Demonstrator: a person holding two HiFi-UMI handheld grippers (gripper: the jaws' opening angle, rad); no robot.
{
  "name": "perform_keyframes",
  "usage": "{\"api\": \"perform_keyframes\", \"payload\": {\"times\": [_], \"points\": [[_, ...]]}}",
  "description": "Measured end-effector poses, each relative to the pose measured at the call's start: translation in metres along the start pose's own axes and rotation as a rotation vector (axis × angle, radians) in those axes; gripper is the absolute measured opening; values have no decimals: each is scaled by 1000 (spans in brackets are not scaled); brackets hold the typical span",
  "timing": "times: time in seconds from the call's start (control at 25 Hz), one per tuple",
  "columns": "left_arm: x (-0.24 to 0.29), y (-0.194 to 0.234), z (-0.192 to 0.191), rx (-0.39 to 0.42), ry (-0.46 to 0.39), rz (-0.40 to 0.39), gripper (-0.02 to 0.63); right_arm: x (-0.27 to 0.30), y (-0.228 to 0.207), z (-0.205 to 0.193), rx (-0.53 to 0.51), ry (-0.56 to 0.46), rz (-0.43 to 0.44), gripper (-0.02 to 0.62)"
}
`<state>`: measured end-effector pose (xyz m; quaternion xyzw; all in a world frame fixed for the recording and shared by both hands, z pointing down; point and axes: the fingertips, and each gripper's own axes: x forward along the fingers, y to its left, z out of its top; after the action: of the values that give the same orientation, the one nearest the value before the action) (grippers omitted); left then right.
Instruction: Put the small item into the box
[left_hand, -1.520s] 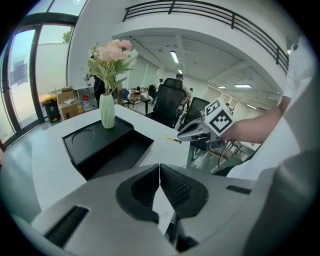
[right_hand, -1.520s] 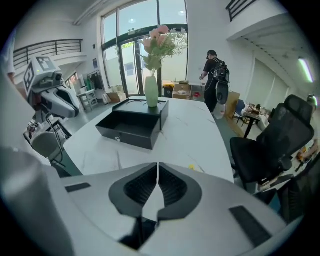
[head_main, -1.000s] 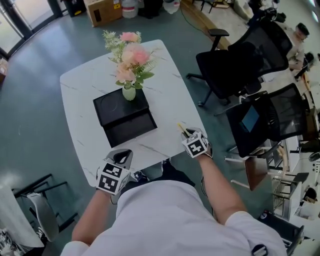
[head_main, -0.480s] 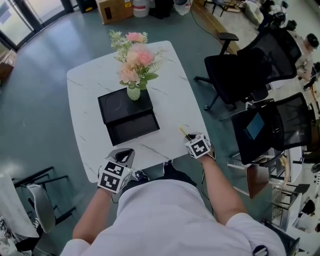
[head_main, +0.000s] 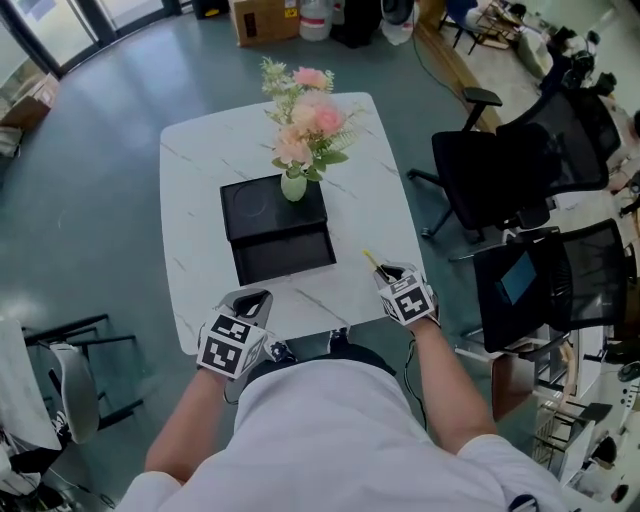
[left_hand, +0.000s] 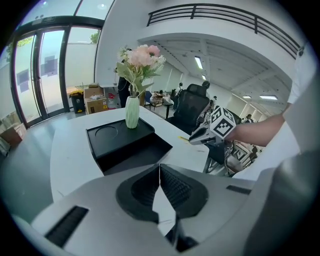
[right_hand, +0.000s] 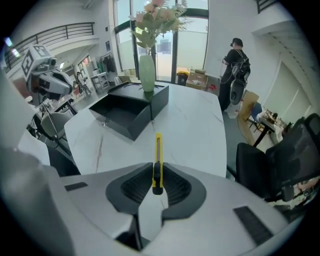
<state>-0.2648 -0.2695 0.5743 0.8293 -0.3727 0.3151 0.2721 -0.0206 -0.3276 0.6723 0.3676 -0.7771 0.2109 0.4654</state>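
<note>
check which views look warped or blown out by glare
Left gripper view: heavy fisheye, black corners, glass doors washed out. Right gripper view: same fisheye, backlit windows, yellow cutter sharp between the jaws. Head view: mild bending, even light on the table.

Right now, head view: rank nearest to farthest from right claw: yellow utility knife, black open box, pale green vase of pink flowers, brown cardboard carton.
From the right claw:
1. Yellow utility knife, gripped in it.
2. Black open box, middle of the white marble table.
3. Pale green vase of pink flowers, on the box's far half.
4. Brown cardboard carton, beyond the table's far edge.
</note>
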Motion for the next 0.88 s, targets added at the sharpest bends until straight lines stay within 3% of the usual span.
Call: {"api": "perform_keyframes", "payload": {"times": [0.28,0.52,0.76,0.88], "points": [[-17,12,-8,-55,-34,51,17,-4,40,78,-263,-88,65,75],[-32,31,-25,-118,-58,106,17,19,82,116,-557,-67,102,75],[-55,42,-38,-185,-80,157,17,52,127,130,-938,10,122,75],[-63,50,-41,-219,-104,186,17,73,141,138,-1037,39,143,75]]}}
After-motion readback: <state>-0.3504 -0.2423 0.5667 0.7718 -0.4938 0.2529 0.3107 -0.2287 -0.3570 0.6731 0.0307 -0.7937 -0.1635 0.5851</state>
